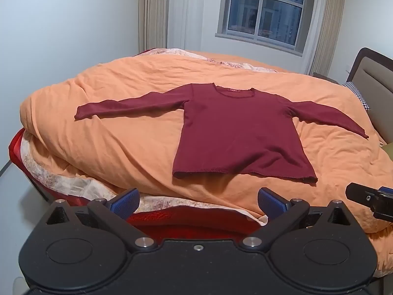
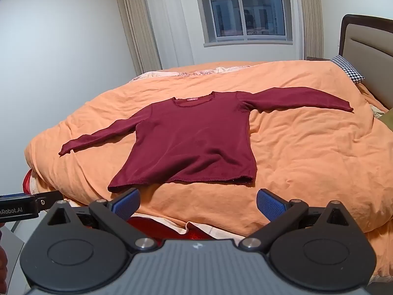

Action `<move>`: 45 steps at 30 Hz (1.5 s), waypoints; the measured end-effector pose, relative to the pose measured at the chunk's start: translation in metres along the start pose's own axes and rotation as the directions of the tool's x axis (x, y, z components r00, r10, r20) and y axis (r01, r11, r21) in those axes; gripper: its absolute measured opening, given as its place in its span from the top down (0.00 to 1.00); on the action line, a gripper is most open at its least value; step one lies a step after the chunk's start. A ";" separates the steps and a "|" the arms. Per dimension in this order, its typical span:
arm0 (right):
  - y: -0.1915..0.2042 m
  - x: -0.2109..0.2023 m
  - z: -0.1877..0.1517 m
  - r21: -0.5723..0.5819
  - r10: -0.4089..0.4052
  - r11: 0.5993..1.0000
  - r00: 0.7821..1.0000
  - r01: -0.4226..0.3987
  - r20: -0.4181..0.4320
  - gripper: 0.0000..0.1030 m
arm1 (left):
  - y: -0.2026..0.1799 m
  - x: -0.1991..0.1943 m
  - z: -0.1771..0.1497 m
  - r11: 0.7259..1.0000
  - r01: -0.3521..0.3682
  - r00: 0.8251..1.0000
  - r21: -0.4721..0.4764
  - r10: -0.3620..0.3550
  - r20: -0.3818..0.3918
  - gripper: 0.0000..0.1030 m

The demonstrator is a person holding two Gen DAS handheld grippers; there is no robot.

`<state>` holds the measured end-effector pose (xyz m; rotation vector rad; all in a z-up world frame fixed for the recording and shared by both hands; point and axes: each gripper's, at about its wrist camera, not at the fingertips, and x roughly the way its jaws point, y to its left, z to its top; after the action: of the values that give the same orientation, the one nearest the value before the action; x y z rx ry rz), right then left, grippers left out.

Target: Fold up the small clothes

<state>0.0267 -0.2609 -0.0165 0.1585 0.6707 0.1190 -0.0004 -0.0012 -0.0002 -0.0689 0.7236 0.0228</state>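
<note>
A dark red long-sleeved top [image 1: 235, 132] [image 2: 191, 142] lies flat on the orange duvet [image 1: 137, 137] [image 2: 307, 152], front up, both sleeves spread out to the sides, hem toward me. My left gripper [image 1: 198, 202] hovers open just short of the hem, nothing between its blue pads [image 1: 125, 202]. My right gripper [image 2: 197, 204] also stands open near the hem's right half, its blue pads [image 2: 270, 204] empty. In the left wrist view the right gripper [image 1: 371, 200] shows at the right edge; in the right wrist view the left gripper [image 2: 24, 206] shows at the left edge.
The bed fills the room's middle, with a headboard [image 2: 368, 46] and a checked pillow [image 2: 346, 70] at the right. A red bed frame edge [image 1: 191, 223] lies right under the grippers. A window [image 2: 245, 9] and curtains [image 2: 137, 24] stand behind; a white wall is at left.
</note>
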 end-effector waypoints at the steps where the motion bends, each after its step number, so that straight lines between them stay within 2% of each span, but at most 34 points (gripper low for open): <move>1: 0.000 0.000 0.000 0.001 -0.001 1.000 1.000 0.001 -0.001 0.00 | 0.000 0.000 0.000 1.000 0.000 1.000 0.001 0.000 0.000 0.01; 9: -0.007 0.002 -0.005 0.011 -0.005 1.000 1.000 0.005 -0.001 0.00 | 0.005 0.001 -0.002 1.000 0.004 1.000 -0.005 -0.004 0.005 0.01; 45: 0.004 0.002 -0.003 0.002 -0.030 1.000 0.999 0.030 -0.013 0.00 | 0.008 0.004 -0.004 1.000 0.005 1.000 -0.017 -0.005 0.004 0.01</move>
<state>0.0262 -0.2564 -0.0196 0.1500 0.6861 0.0909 -0.0005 0.0065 -0.0057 -0.0872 0.7193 0.0249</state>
